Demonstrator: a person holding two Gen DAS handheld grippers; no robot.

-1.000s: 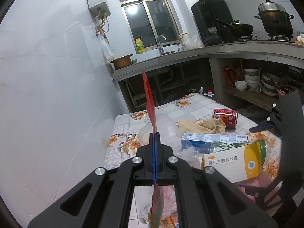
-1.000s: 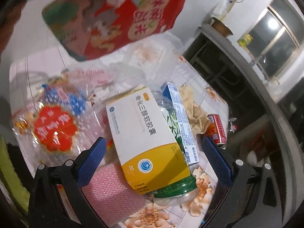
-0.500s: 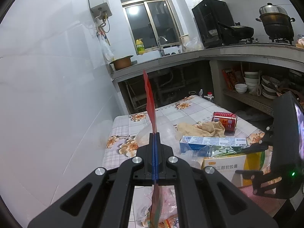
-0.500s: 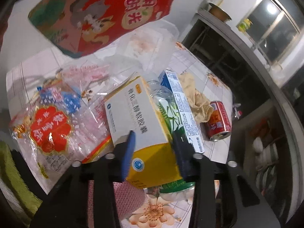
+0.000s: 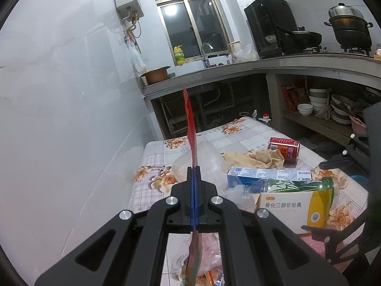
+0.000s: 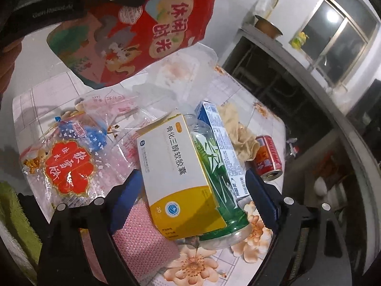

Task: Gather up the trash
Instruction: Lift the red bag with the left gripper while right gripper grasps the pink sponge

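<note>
On the table (image 5: 250,131) with a flowered cloth lies a heap of trash. A white and yellow medicine box (image 6: 176,174) rests on top of a clear plastic bottle with a green label (image 6: 214,178), and just beside the bottle lies a long blue and white carton (image 6: 221,140). Behind them sits a crumpled beige paper (image 5: 257,157), and a red can (image 6: 266,159) lies on its side next to it. To the left of the box are clear plastic wrappers, 1 of them a candy bag with a red flower label (image 6: 66,166), and a pink mesh sponge (image 6: 140,233) lies partly under the box's near end. A clear plastic bag (image 5: 204,157) sits further back on the table. The kitchen counter (image 5: 285,64) with a pot and a dark pan stands behind, well apart from the heap. The left gripper (image 5: 193,170) is fully closed and pinches a flat red snack bag (image 6: 152,31), which hangs in the air above the heap. The right gripper (image 6: 193,188) has its jaws wide and opening at this moment; the box and the bottle lie between the 2 blue pads, but the pads do not press on them.
</note>
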